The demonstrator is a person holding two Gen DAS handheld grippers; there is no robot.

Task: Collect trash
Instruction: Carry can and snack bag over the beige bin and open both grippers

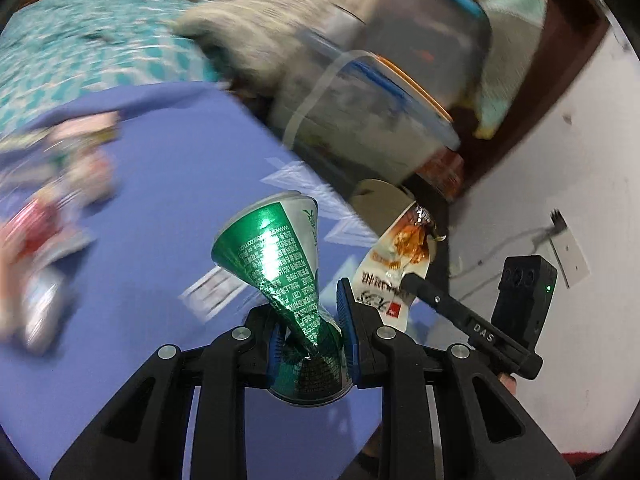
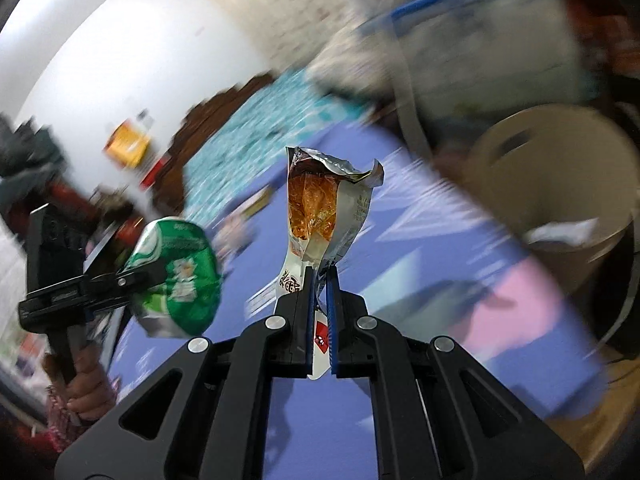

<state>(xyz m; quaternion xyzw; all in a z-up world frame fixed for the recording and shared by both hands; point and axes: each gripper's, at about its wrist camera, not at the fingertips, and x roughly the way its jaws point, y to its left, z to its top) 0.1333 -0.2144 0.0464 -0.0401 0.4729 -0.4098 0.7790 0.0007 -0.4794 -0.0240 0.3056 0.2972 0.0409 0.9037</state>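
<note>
My left gripper (image 1: 310, 326) is shut on a crushed green can (image 1: 276, 248), pinched at its waist, held over the blue mat (image 1: 160, 272). To its right the right gripper (image 1: 412, 280) holds the snack wrapper (image 1: 394, 264). In the right wrist view my right gripper (image 2: 320, 292) is shut on that torn foil snack wrapper (image 2: 320, 208), which stands upright with orange inside. The green can (image 2: 180, 280) shows at the left in the left gripper (image 2: 120, 280), gripped by a person's hand (image 2: 86, 392). A beige bin (image 2: 560, 184) with white paper inside stands at the right.
More blurred wrappers (image 1: 52, 208) lie on the mat at left. Stacked clear storage boxes (image 1: 380, 112) with blue and orange lids stand behind the mat, beside a teal patterned bed (image 1: 80, 52). A white wall (image 1: 560, 200) with a socket and cable is at right.
</note>
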